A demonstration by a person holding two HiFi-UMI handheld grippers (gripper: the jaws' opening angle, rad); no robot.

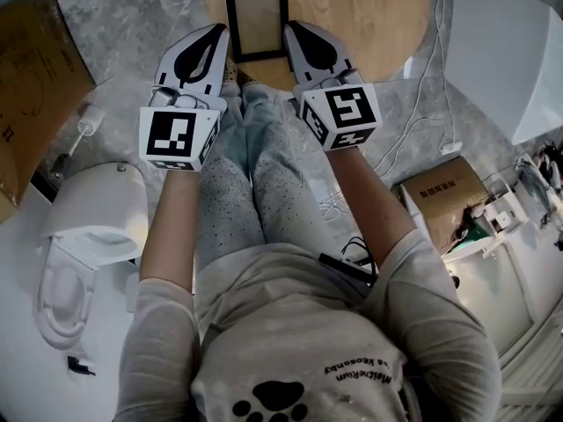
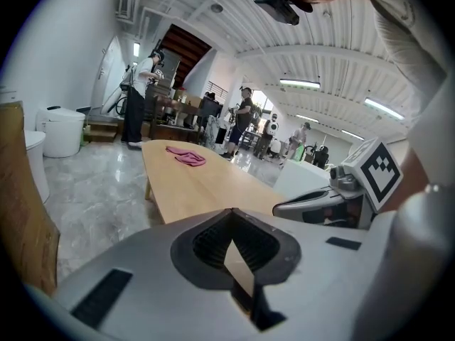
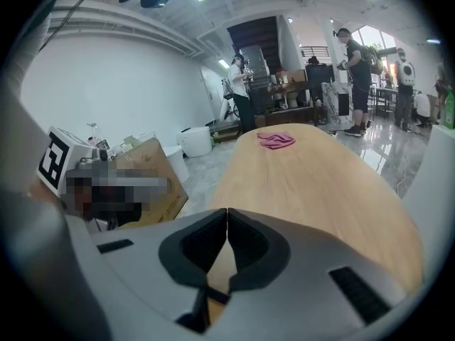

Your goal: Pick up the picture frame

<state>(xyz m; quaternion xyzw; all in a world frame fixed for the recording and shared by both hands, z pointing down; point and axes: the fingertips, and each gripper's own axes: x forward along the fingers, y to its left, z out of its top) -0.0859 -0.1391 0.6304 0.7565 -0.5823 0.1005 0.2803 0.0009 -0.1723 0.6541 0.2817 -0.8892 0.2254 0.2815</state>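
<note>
While jaws of left gripper [image 1: 218, 32] and right gripper [image 1: 292, 28] meet empty | one picture frame [image 1: 257, 23] | one table [image 1: 369, 25]

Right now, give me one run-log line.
left gripper: shut, empty | right gripper: shut, empty | picture frame: on table, between gripper tips, not gripped

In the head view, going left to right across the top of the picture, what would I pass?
Cardboard box → left gripper → picture frame → right gripper → white box.
</note>
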